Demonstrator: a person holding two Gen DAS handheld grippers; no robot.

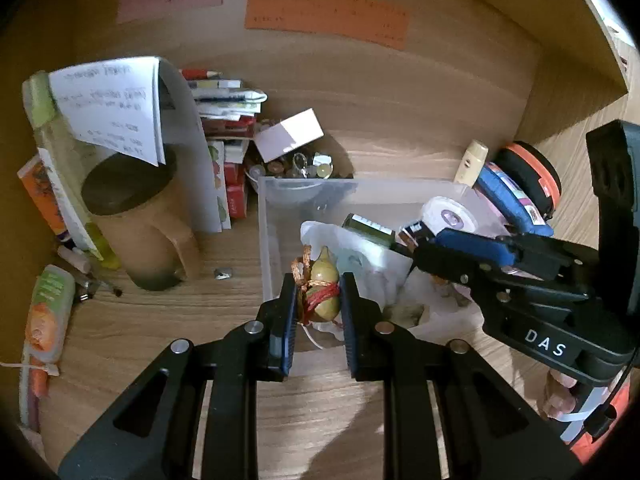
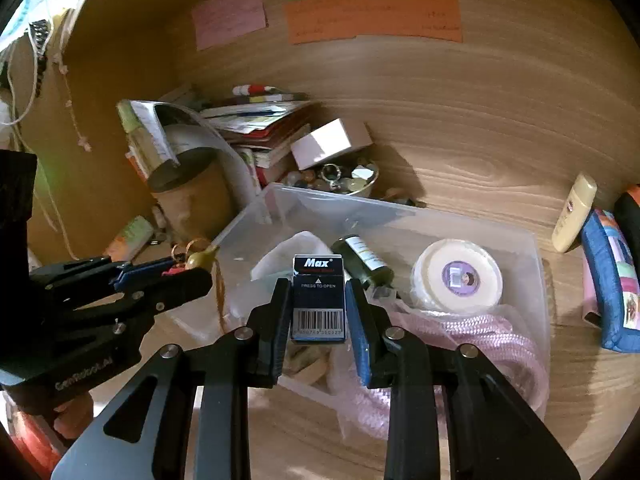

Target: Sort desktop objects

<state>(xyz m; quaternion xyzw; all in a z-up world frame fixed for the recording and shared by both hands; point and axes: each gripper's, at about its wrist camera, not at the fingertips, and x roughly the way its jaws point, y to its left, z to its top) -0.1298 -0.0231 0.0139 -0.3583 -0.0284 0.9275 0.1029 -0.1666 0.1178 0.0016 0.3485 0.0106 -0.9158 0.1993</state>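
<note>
My left tongs [image 1: 318, 300] are matt black plastic with bright metal rivets, and their blue pads [image 1: 289, 332] look rubbery against a smooth, waxy little gourd [image 1: 323, 292] bound in rough red cord. The clear box [image 2: 400, 216] is cloudy, smooth plastic. Inside it lie a glossy dark glass bottle [image 2: 362, 262], a shiny braided pink rope [image 2: 472, 332] and a white tape roll [image 2: 456, 276]. Left of the box stands a matt clay-coloured mug [image 1: 140, 224]. Under the box, the desk [image 2: 460, 152] is smooth wood grain.

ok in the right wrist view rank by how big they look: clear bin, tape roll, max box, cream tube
1. clear bin
2. tape roll
3. Max box, though it sits close to the camera, so its rank against the roll is unsure
4. cream tube
</note>
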